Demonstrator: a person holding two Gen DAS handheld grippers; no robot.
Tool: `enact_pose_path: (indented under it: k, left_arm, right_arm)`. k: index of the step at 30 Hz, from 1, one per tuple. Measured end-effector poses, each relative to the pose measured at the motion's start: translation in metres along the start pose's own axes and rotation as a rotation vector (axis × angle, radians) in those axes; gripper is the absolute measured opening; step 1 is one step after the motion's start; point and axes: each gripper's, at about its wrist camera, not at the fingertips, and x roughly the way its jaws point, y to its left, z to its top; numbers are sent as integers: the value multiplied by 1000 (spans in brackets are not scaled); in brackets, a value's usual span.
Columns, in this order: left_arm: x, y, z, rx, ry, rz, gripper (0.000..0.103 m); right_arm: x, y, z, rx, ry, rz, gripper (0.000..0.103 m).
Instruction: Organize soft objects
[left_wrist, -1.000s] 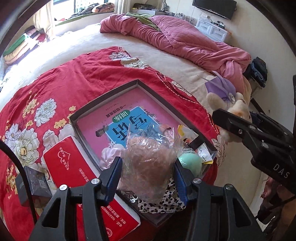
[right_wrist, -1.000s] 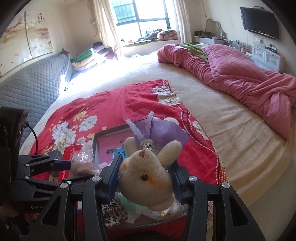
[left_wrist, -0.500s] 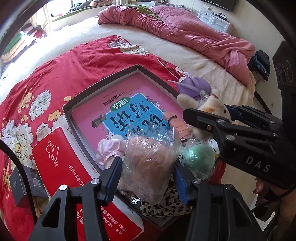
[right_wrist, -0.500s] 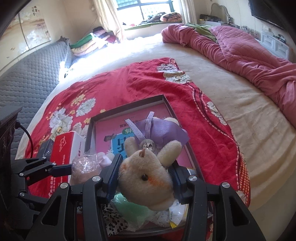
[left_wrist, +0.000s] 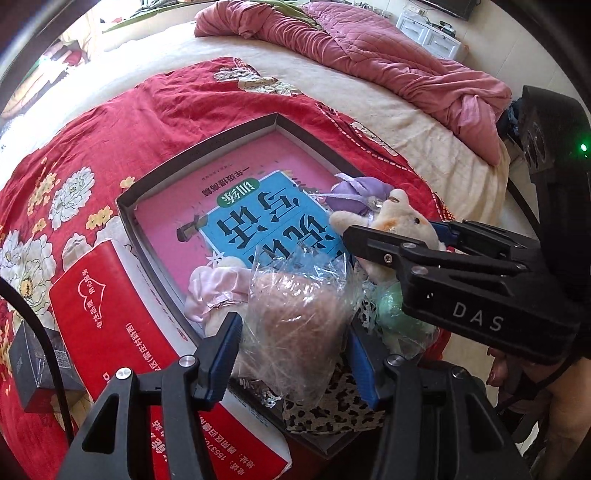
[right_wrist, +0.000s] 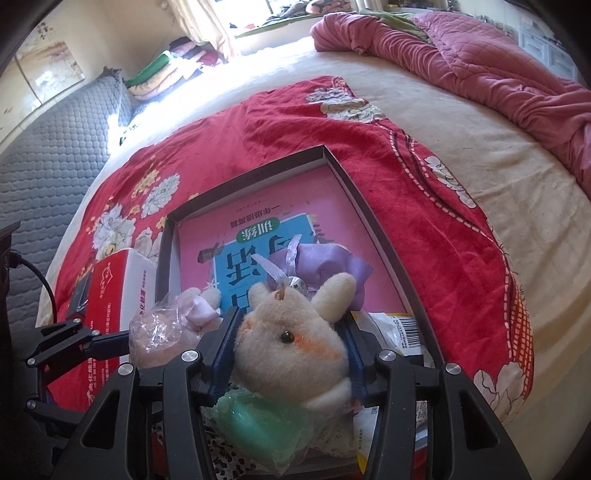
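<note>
My left gripper (left_wrist: 293, 350) is shut on a clear plastic bag with a pinkish fluffy thing inside (left_wrist: 295, 310), held over the near end of a dark shallow box (left_wrist: 199, 151). My right gripper (right_wrist: 288, 354) is shut on a cream plush rabbit with a purple bow (right_wrist: 291, 339), also over the box; it shows in the left wrist view (left_wrist: 391, 221). The bag shows in the right wrist view (right_wrist: 159, 332). The box holds a pink and blue book (left_wrist: 258, 206), a pale pink cloth (left_wrist: 218, 288), a green soft item in plastic (right_wrist: 258, 424) and a leopard-print cloth (left_wrist: 332, 406).
The box lies on a red flowered blanket (left_wrist: 129, 110) on a bed. A red tissue pack (left_wrist: 107, 306) and a small dark box (left_wrist: 33, 365) lie left of it. A pink quilt (left_wrist: 369, 51) is bunched at the far side. The bed edge is to the right.
Both grippers have moved forward and lower over the box, still holding the bag and the rabbit. The right gripper has come in close beside the left one.
</note>
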Motion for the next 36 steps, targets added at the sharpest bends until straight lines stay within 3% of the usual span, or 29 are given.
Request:
enact_pose_path:
  k: [2,7,23,26,36]
  left_arm:
    - [1,-1,0,4,7,-2,55]
    - [0,-5,1,22,4,8,63]
    - [-39,-6,-8,24,-83,37,71]
    - [-51,-4,-13,19,-108,48,82]
    - [-88,8,-30,-4,-184,74,82]
  right_arm:
    - [-2,2,0,-5,-8,-9,53]
    - [-26,4,4,-10,-90,-29,69]
    - [-94,21,-8,-38,-241,-106,76]
    - [-106,28,-14,-41,-261,-107,77]
    - [-140,61,-32,-66,-340,-146,78]
